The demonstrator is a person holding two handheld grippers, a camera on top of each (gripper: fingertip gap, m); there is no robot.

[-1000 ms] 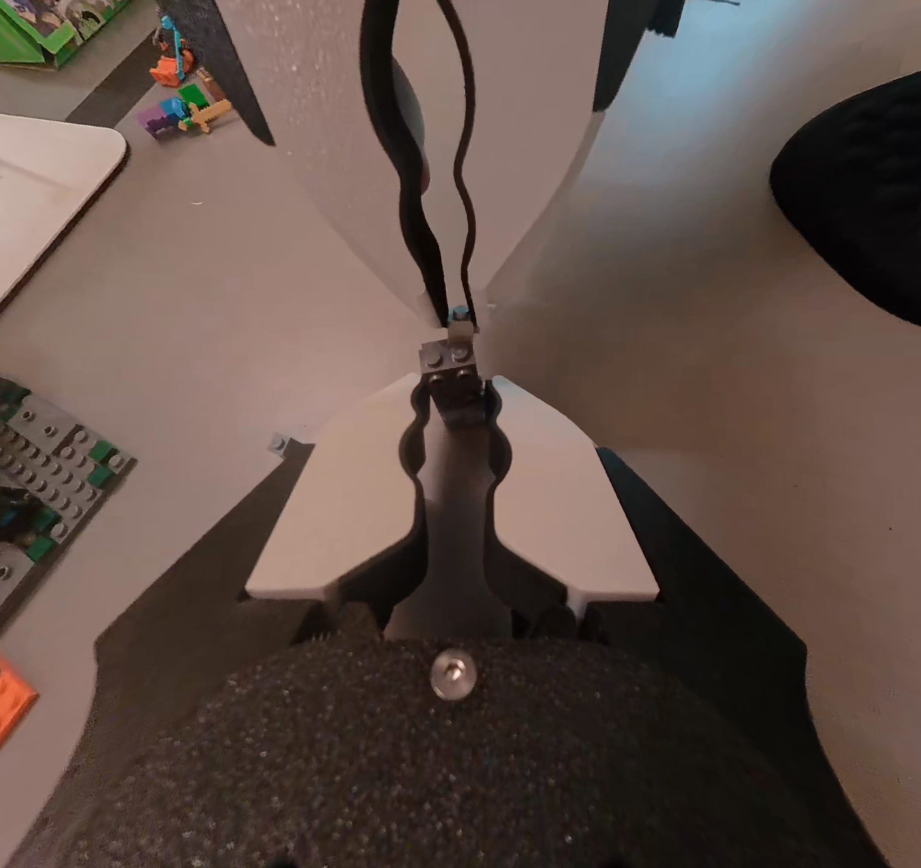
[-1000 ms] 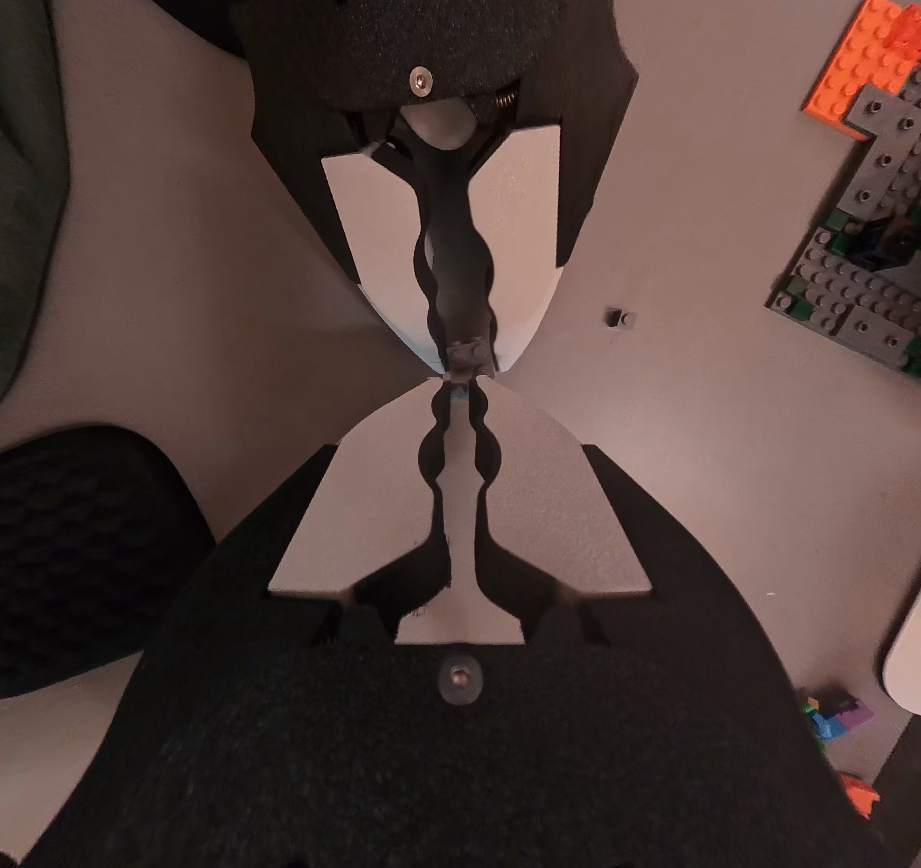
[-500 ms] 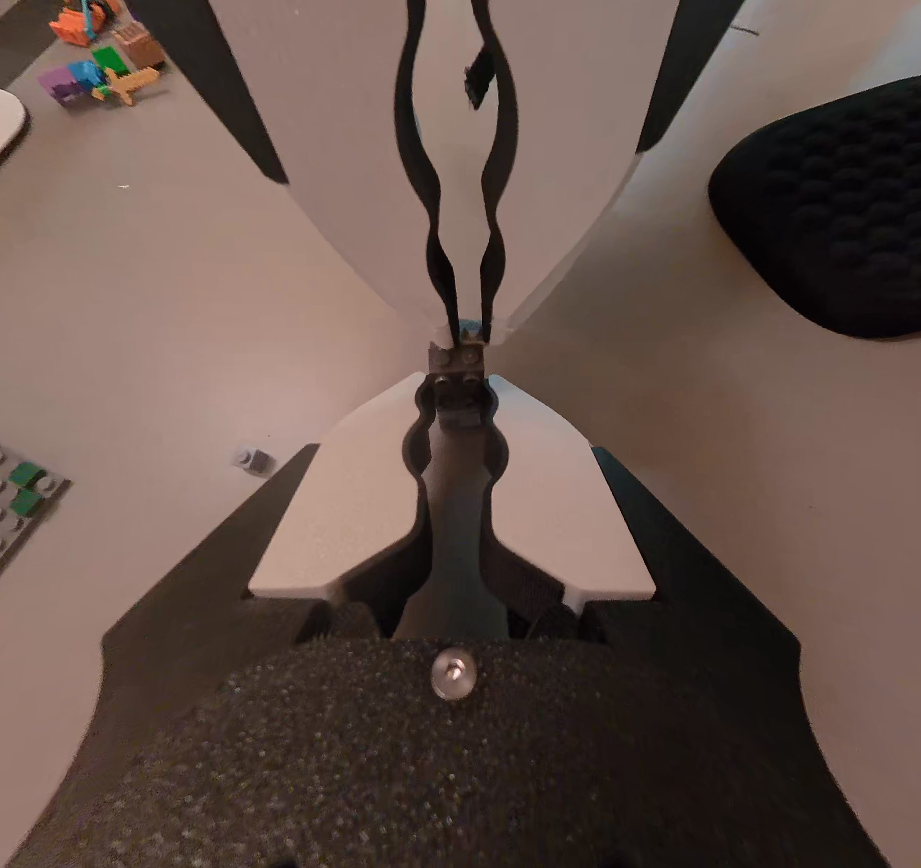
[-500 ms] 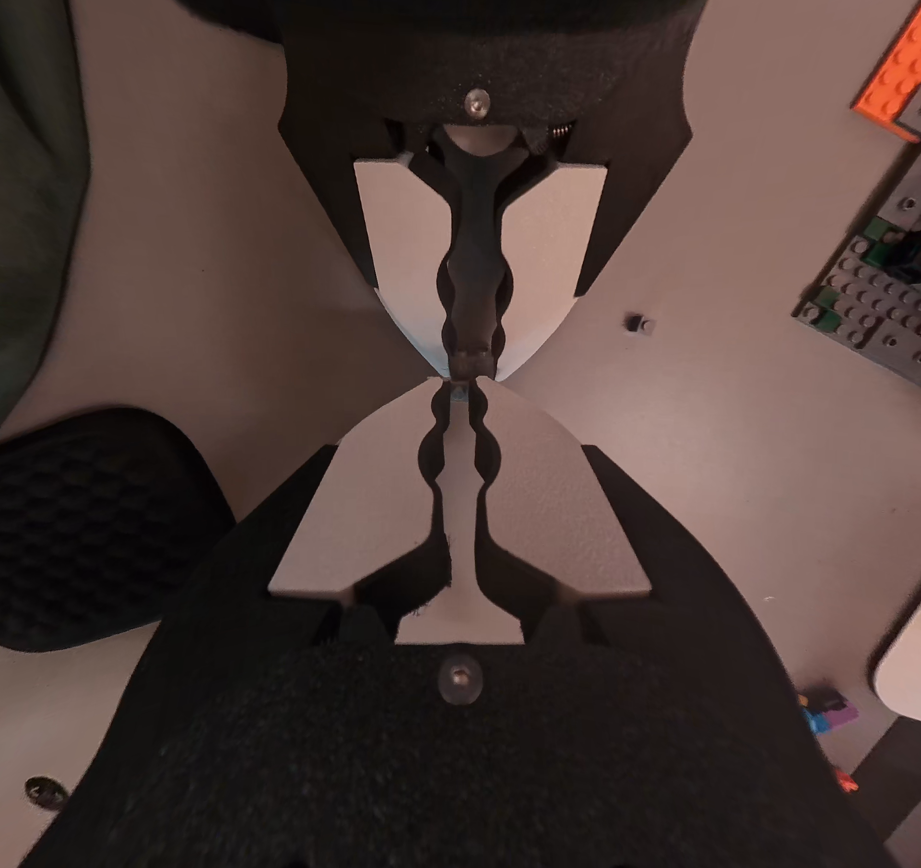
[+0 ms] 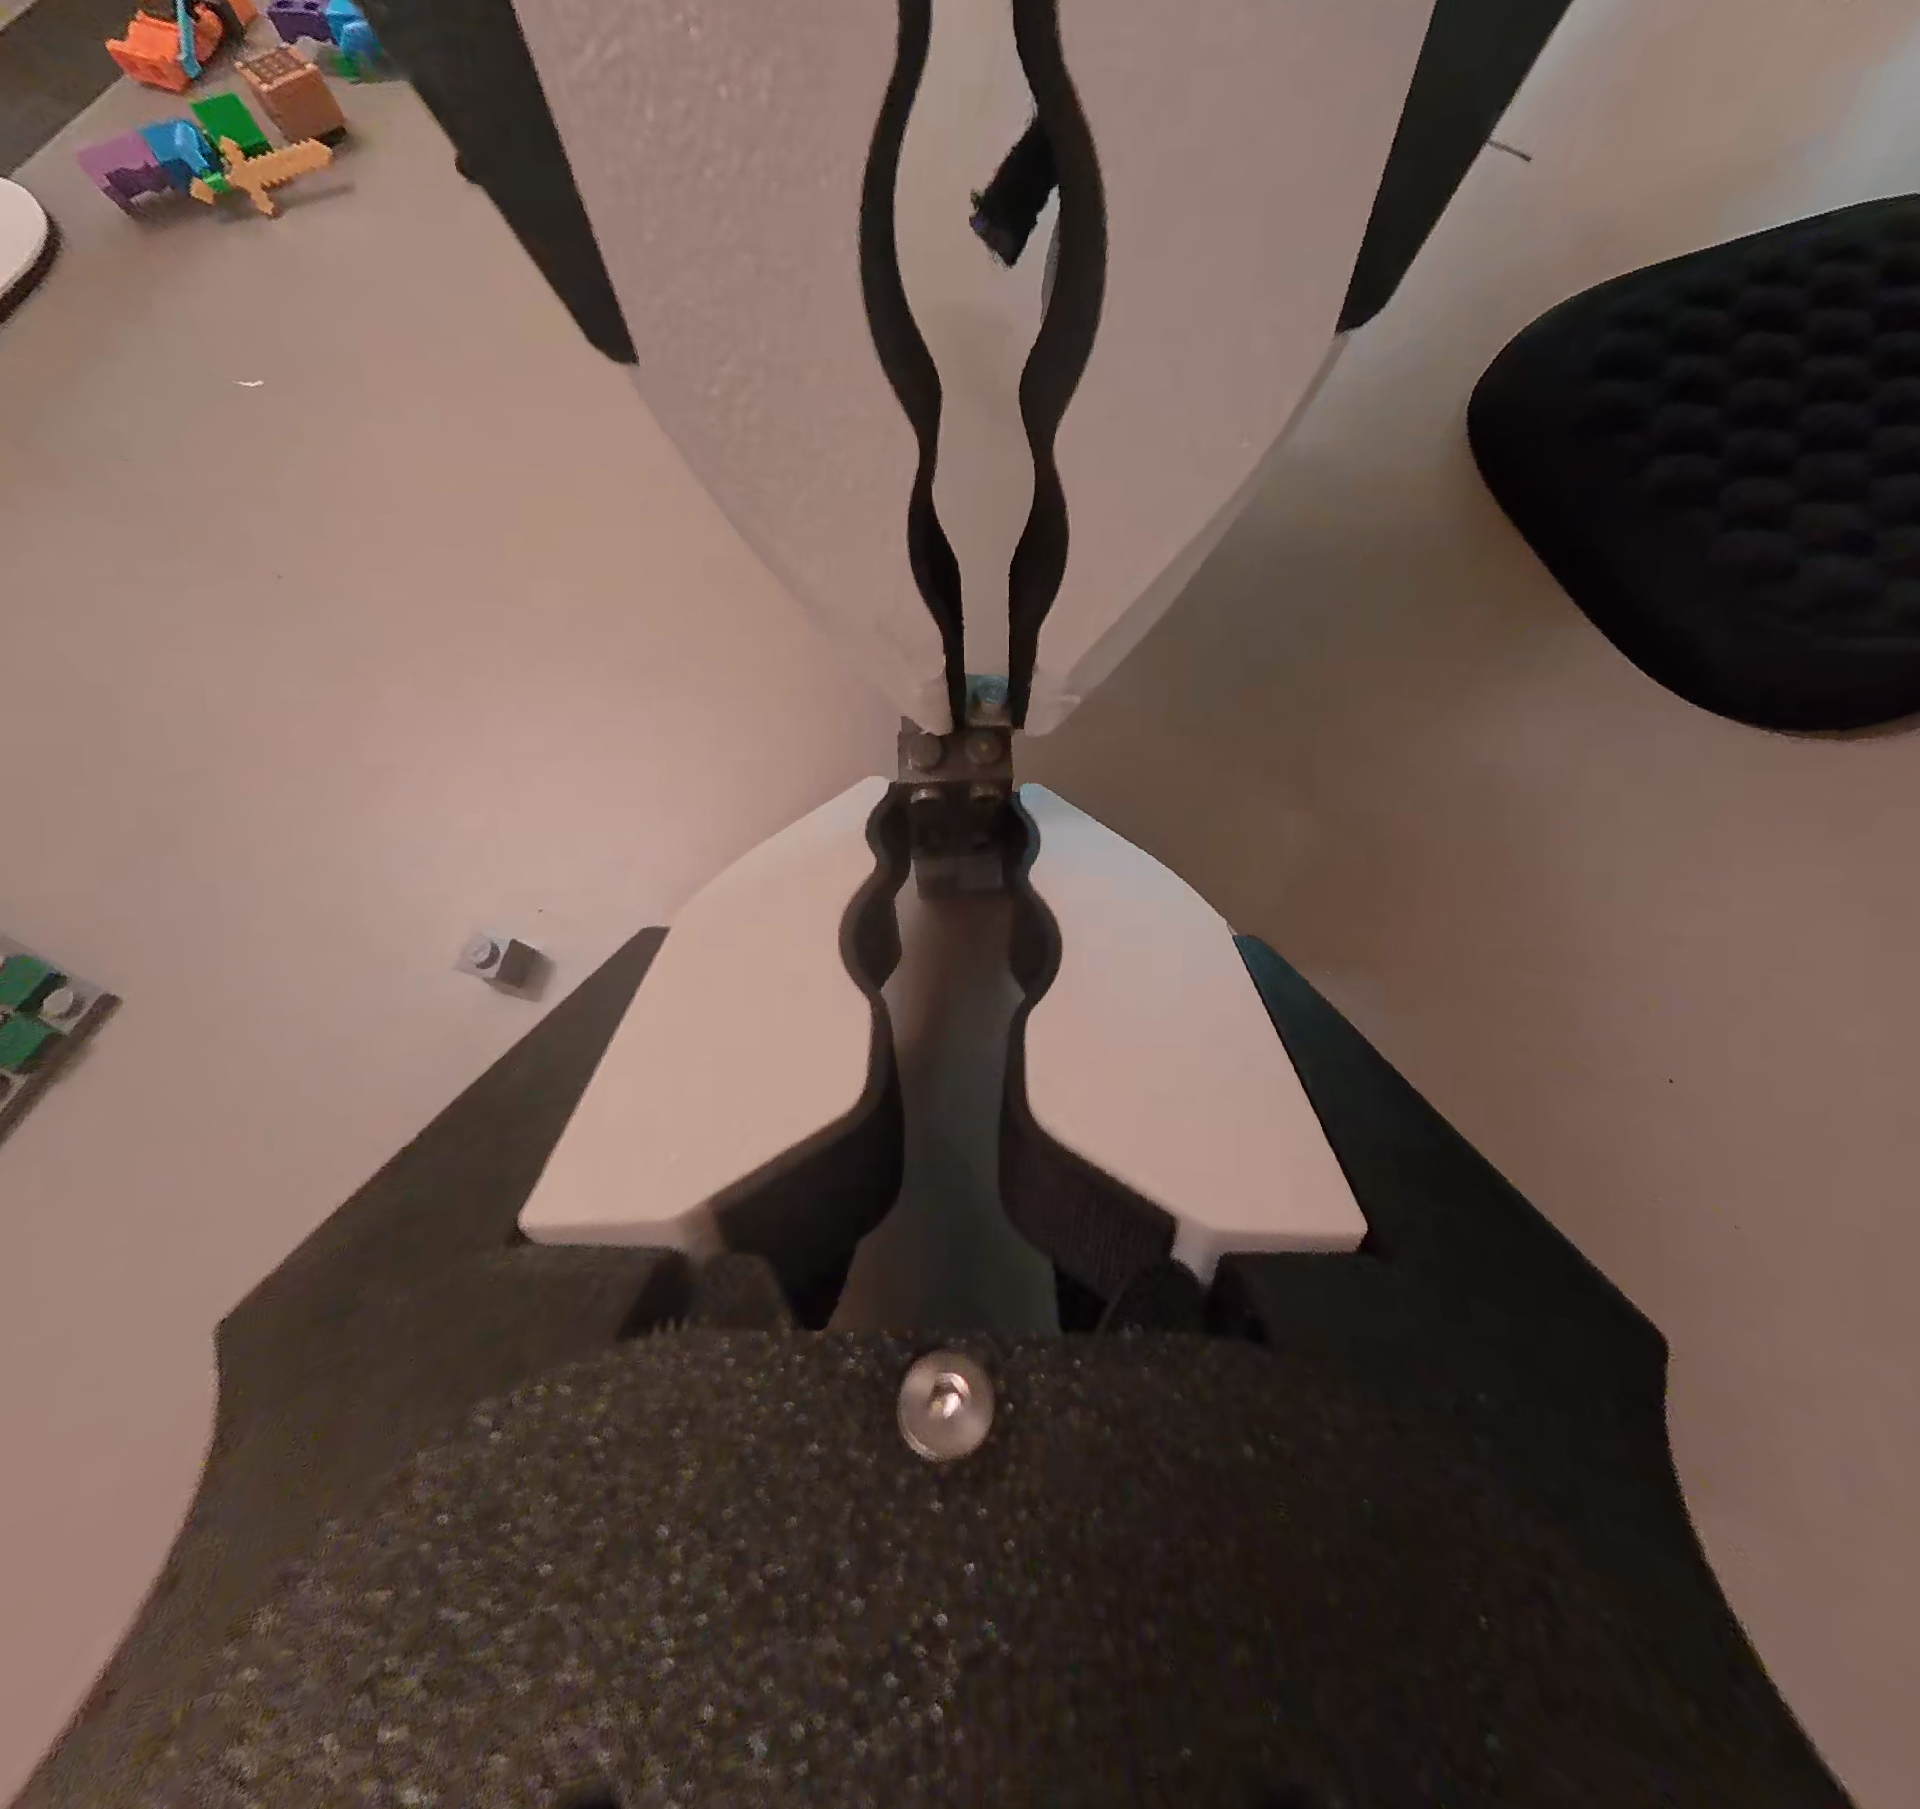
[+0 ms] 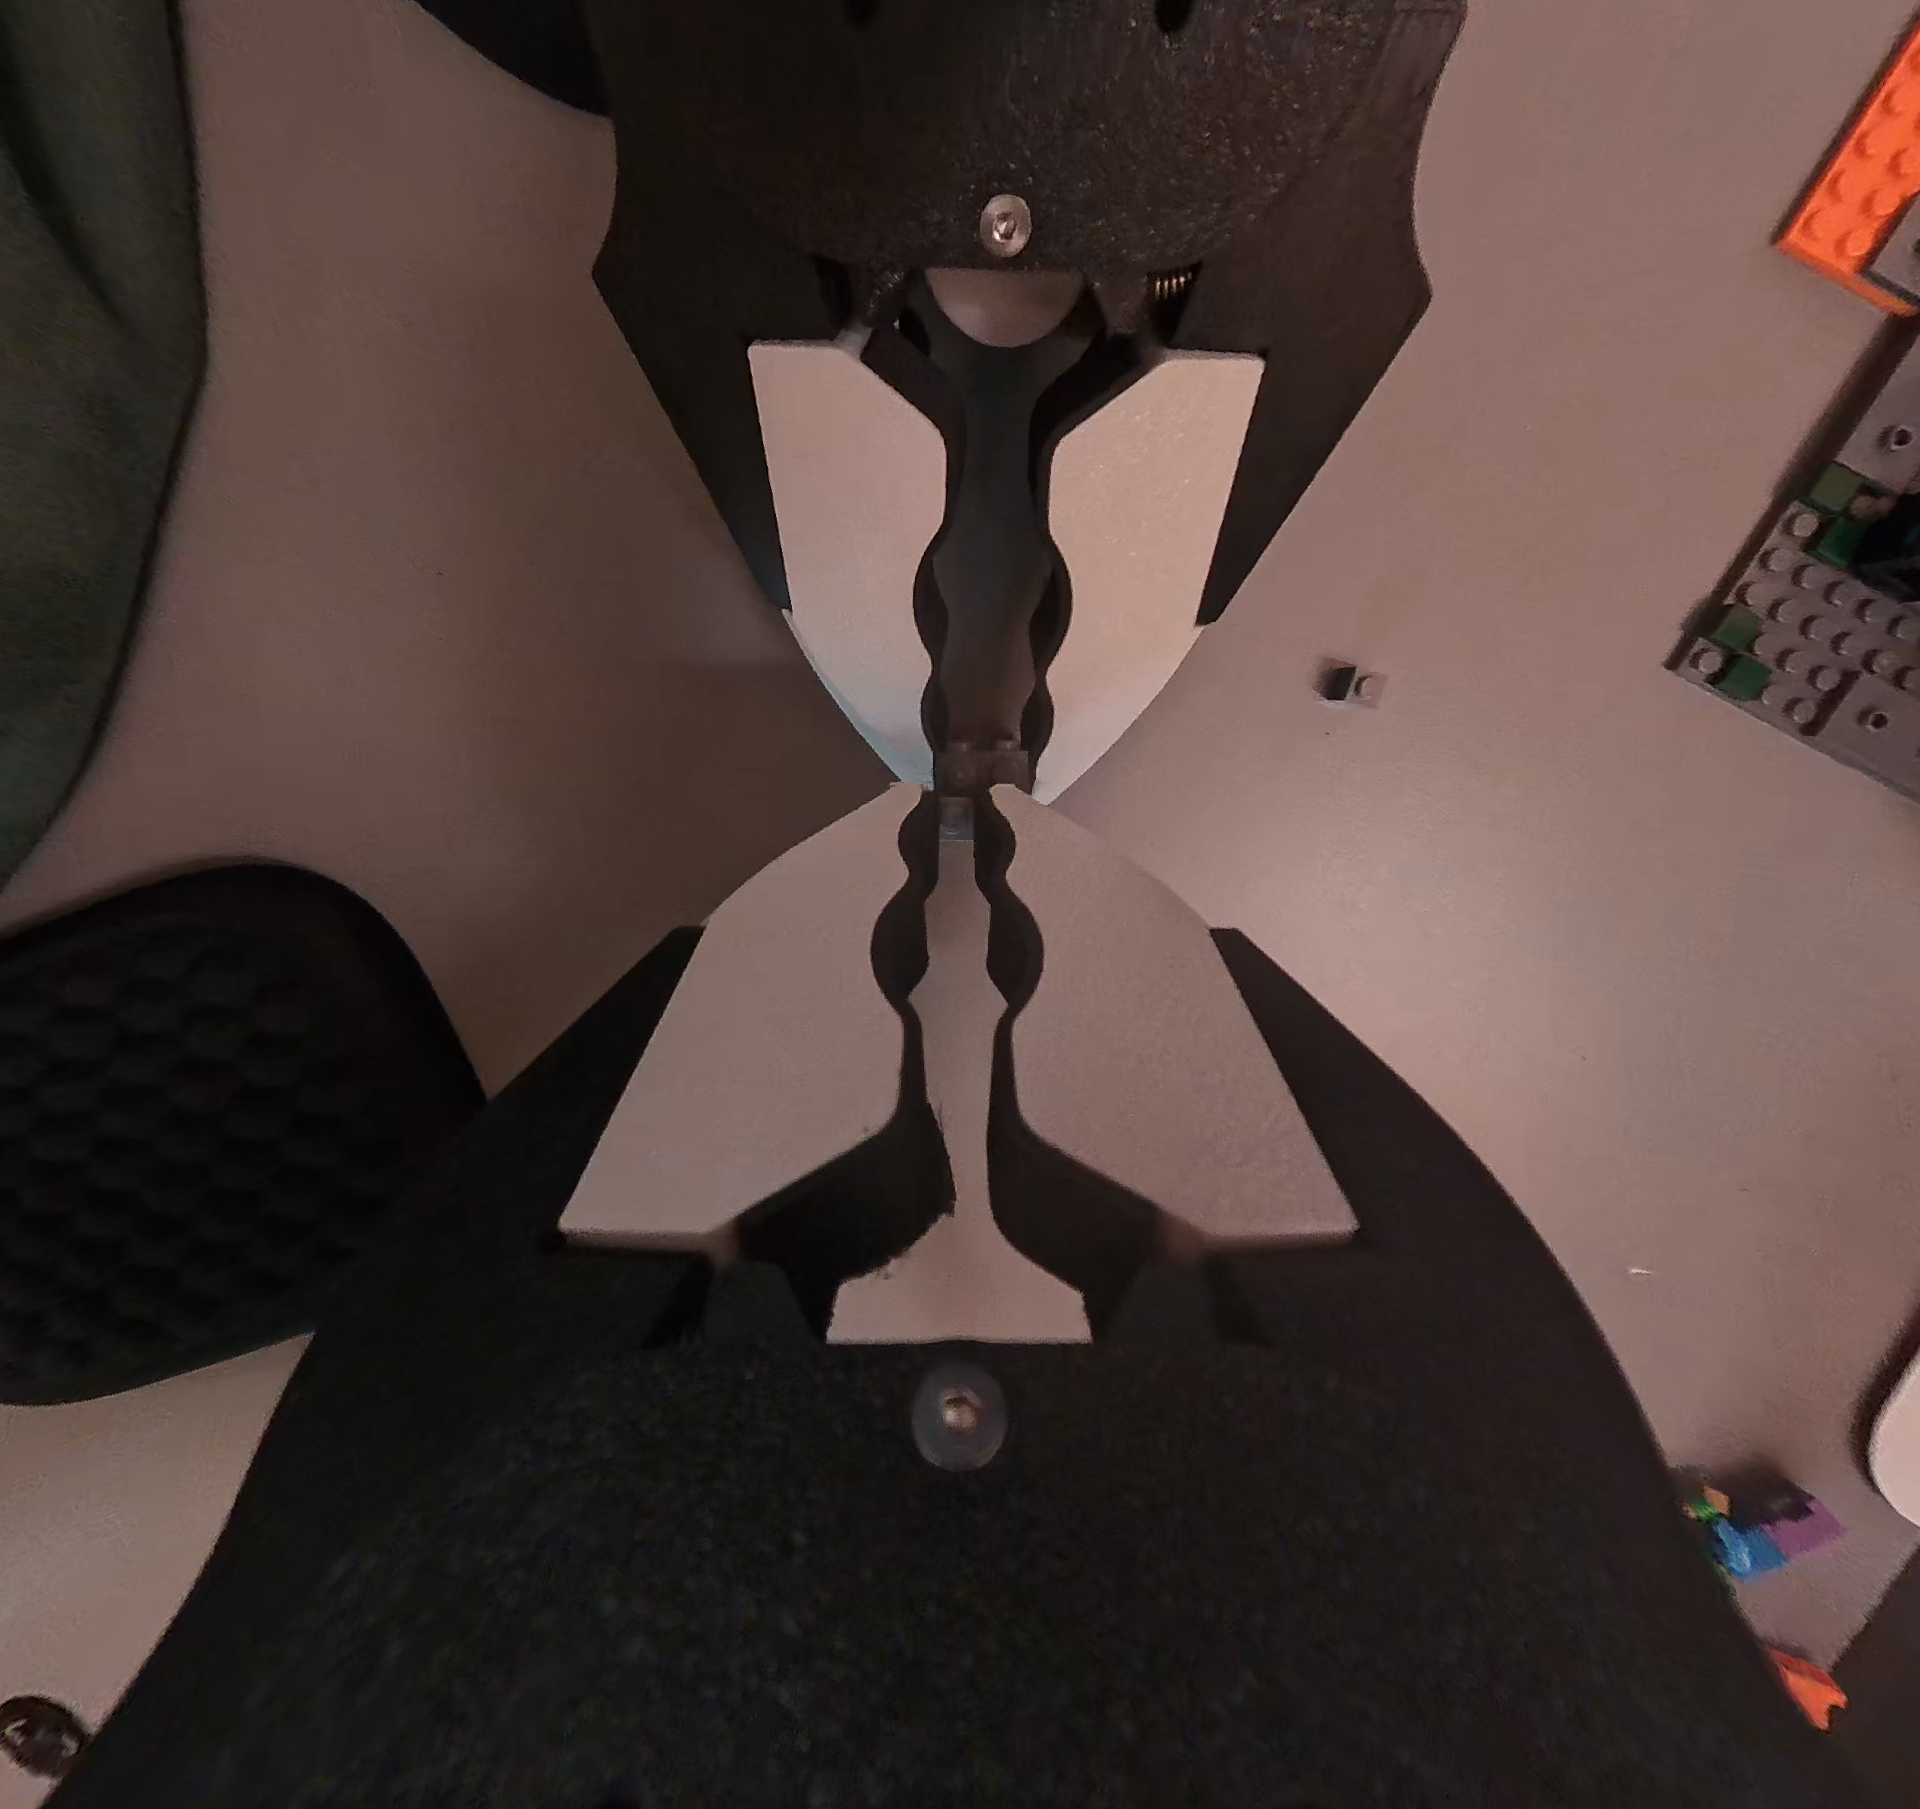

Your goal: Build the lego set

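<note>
My left gripper (image 5: pixel 956 801) is shut on a dark grey studded brick (image 5: pixel 954 757), held above the table. My right gripper (image 6: pixel 958 812) is shut on a small light grey piece (image 6: pixel 954 821). The two grippers meet tip to tip, and the small piece (image 5: pixel 985 697) touches the top edge of the dark brick (image 6: pixel 982 765). In the left wrist view the right gripper (image 5: pixel 982 712) comes in from the top. In the right wrist view the left gripper (image 6: pixel 982 774) comes in from the top. How the two pieces join is hidden between the fingertips.
A loose small grey brick (image 5: pixel 501 959) (image 6: pixel 1348 687) lies on the table. A grey baseplate with green bricks (image 5: pixel 31 1021) (image 6: pixel 1829 658) and an orange plate (image 6: pixel 1860 190) lie to one side. Coloured small builds (image 5: pixel 208 149) (image 6: pixel 1756 1541) and a black honeycomb pad (image 5: pixel 1714 471) (image 6: pixel 177 1115) lie nearby. Less than 4 cm separates the two grippers' tips.
Both grippers have stayed shut and tip to tip while drifting away from the baseplate. The dark brick, skewed to the small piece a second ago, now sits square against it.
</note>
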